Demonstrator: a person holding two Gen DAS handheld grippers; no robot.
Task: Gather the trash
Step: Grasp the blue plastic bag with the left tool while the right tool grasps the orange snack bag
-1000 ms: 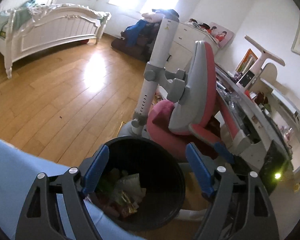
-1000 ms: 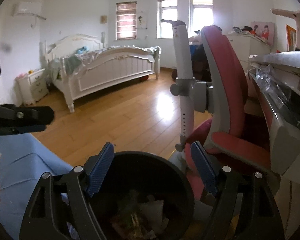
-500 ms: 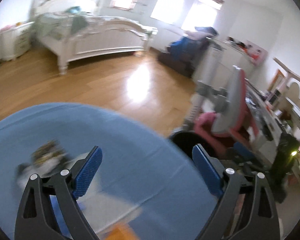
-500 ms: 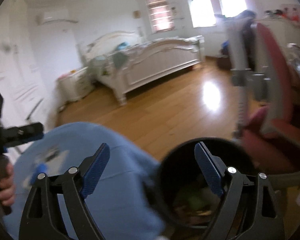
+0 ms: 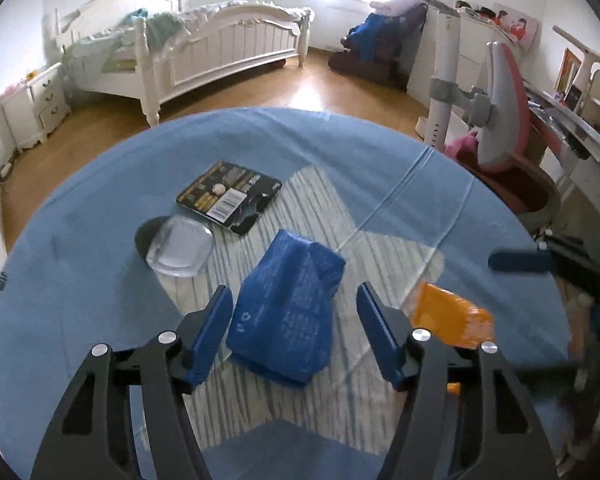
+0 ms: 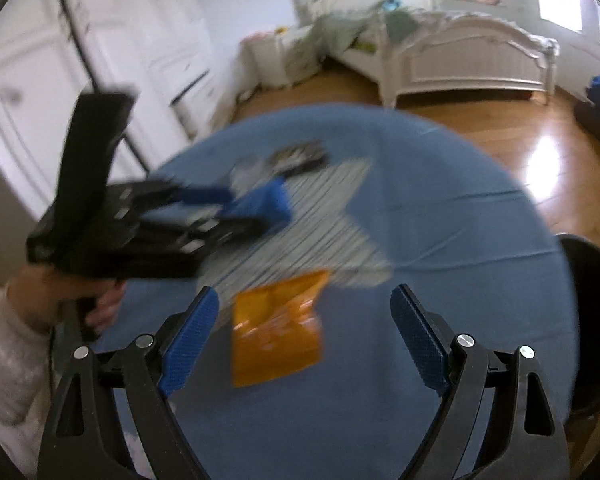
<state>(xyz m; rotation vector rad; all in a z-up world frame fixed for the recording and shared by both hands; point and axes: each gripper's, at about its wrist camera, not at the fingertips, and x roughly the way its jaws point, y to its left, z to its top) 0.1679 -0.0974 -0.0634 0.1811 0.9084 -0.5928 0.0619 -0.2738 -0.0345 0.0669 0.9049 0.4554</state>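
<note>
The round table (image 5: 100, 280), draped in a blue cloth, held all the litter that was left, and both tools hung over it, angled down. Near the table's middle lay a crumpled blue wrapper (image 5: 288, 304), and the left gripper (image 5: 294, 332) stood right over it. Its jaws had just been closing, with the wrapper between them, but a gap showed on either side, so the pads were not yet pressing. It looked lined up to pinch the wrapper across its narrow width.

Just right of the blue wrapper lay a flat orange packet (image 6: 276, 332). The right gripper (image 6: 304, 340) hovered above it with its jaws spread wide and nothing between the pads; they had just been opening, I judged to clear the packet's breadth before coming down.

Beyond the blue wrapper, towards the bed (image 5: 220, 44), rested a black printed card (image 5: 228, 196) with a barcode, and beside that a clear plastic dome (image 5: 180, 252) on a dark base, both untouched.

At the table's right edge stood the black bin (image 6: 588, 320), close enough for a short carry. The person's hand (image 6: 96, 304) held the left tool's handle.
</note>
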